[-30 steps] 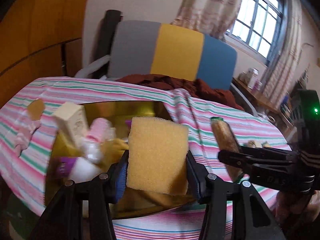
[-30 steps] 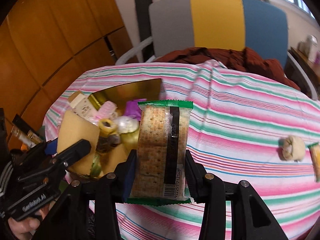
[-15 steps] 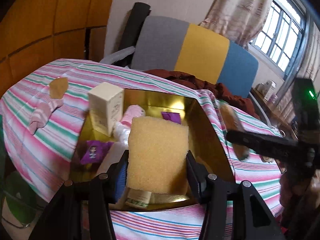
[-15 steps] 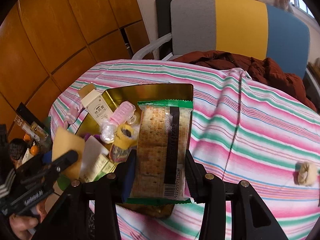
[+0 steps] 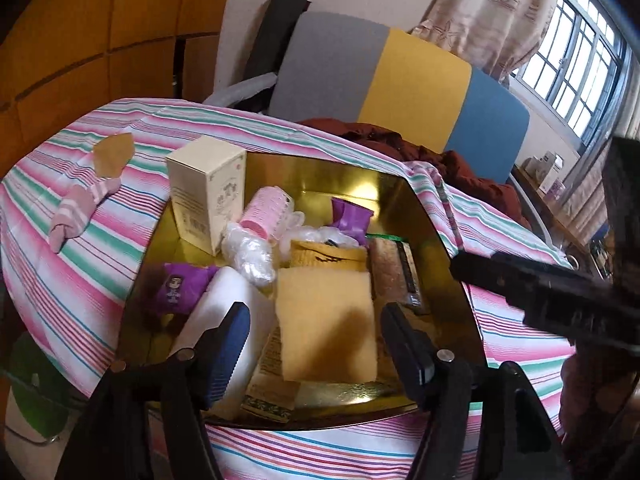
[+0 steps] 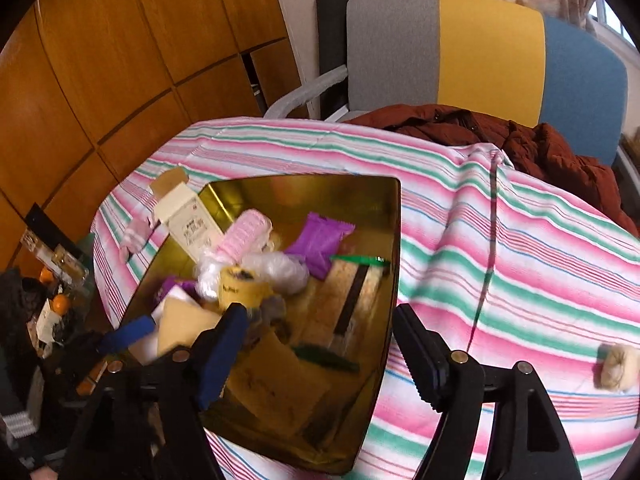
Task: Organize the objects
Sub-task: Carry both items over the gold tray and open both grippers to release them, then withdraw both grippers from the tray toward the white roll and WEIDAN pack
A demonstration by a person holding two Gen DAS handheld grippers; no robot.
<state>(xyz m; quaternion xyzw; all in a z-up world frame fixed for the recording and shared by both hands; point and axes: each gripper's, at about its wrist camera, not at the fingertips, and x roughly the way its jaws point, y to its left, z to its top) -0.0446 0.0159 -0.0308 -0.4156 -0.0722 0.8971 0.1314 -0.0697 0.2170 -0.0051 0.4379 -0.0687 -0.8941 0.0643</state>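
Note:
A gold tin tray lies on the striped table, full of small items. The yellow sponge lies in it, between but free of the fingers of my open left gripper. The cracker pack lies in the tray on the right side. My right gripper is open and empty above the tray's near right corner. Its dark body shows at the right in the left wrist view.
In the tray are a cream box, a pink roller, purple packets and a tape roll. A pink sock lies left of the tray. A small bun lies far right. A chair with a brown coat stands behind.
Both grippers opened. The sponge dropped from the left gripper into the tray, and the cracker pack dropped from the right gripper into the tray's right side.

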